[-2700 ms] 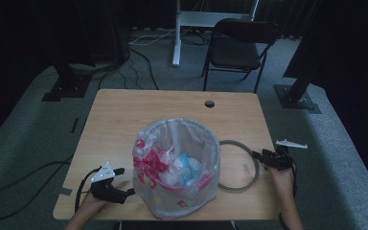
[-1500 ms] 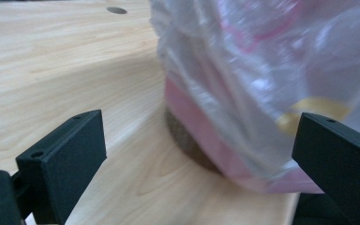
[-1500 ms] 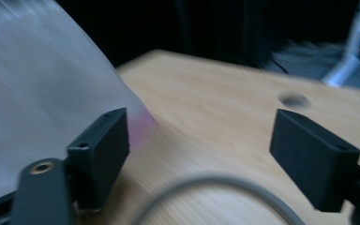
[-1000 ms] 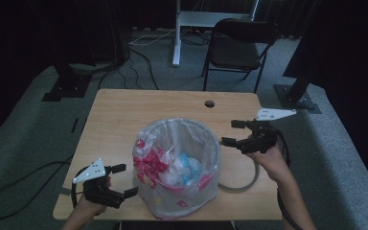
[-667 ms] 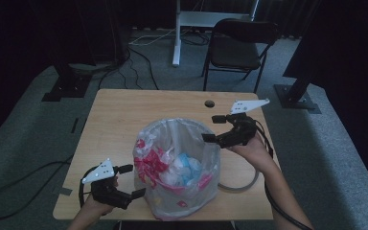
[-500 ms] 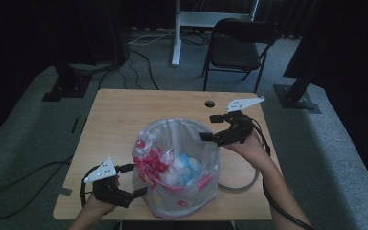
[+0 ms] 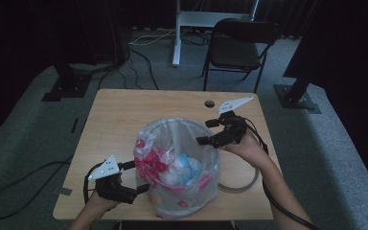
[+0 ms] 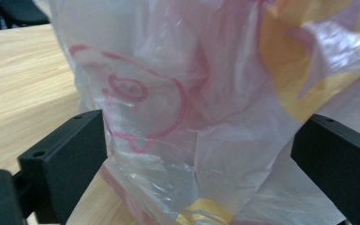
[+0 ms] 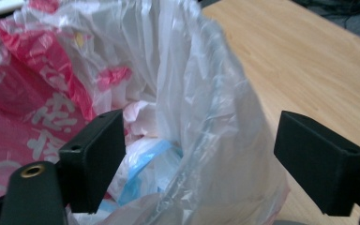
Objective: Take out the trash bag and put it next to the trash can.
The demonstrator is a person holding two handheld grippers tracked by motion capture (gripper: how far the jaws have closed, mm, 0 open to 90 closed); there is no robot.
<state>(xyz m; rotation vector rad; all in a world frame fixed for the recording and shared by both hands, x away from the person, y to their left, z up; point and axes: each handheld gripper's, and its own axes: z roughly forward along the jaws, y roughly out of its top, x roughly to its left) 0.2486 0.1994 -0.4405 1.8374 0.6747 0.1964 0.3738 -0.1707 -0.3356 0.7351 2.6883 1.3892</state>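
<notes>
Clear plastic bag (image 7: 179, 167): standing upright near the 6 o'clock edge of the wooden table (image 7: 124, 115), mouth open, stuffed with red-printed, white and blue wrappers.

High view: left claw (image 7: 136, 179) at the bag's 9 o'clock flank, low down; right claw (image 7: 211, 132) at the rim, about 2 o'clock. Grey ring (image 7: 242, 179) lying flat on the table at the bag's 4 o'clock, partly hidden by the right forearm. Jaw spacing hard to judge from here.

Left gripper view: jaws standing wide, bag wall bulging between them, pink printed outline on the film; left jaw just beside the film, contact not certain, no squeeze seen.

Right gripper view: jaws wide, just been closing slightly; rim of the bag rising between them, one jaw inside over the contents, the other outside over bare table. Pads not pressing the film.
</notes>
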